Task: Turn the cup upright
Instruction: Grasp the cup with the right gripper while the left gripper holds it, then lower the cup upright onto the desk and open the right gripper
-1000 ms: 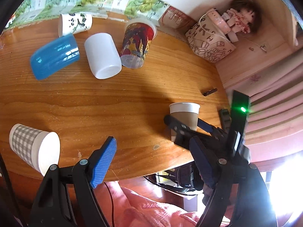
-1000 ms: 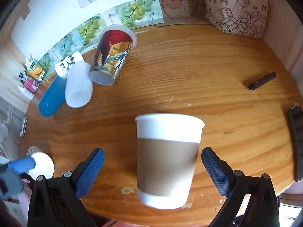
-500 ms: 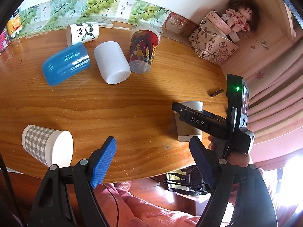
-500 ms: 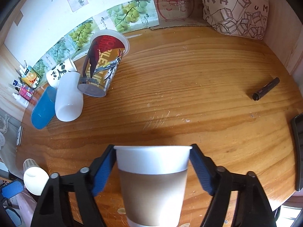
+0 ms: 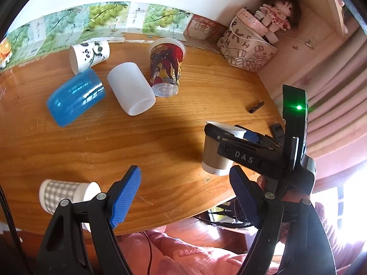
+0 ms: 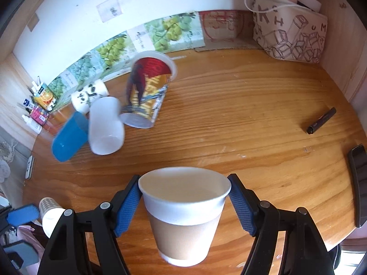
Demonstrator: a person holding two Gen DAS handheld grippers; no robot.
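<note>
Right claw (image 6: 184,202) tight around upright paper cup (image 6: 183,215)

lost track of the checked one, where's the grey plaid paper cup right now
The grey plaid cup lies on its side at the table's near-left edge, just left of the open left gripper, well apart from the other cups.

White paper cup (image 6: 184,215) wears a brown sleeve; blue pads (image 6: 240,208) line black grippers; blue tumbler (image 5: 75,97), frosted white cup (image 5: 130,91), grey-checked cup (image 5: 66,194), panda-print cup (image 5: 89,53), orange-brown wood-grain table (image 5: 91,144)
</note>
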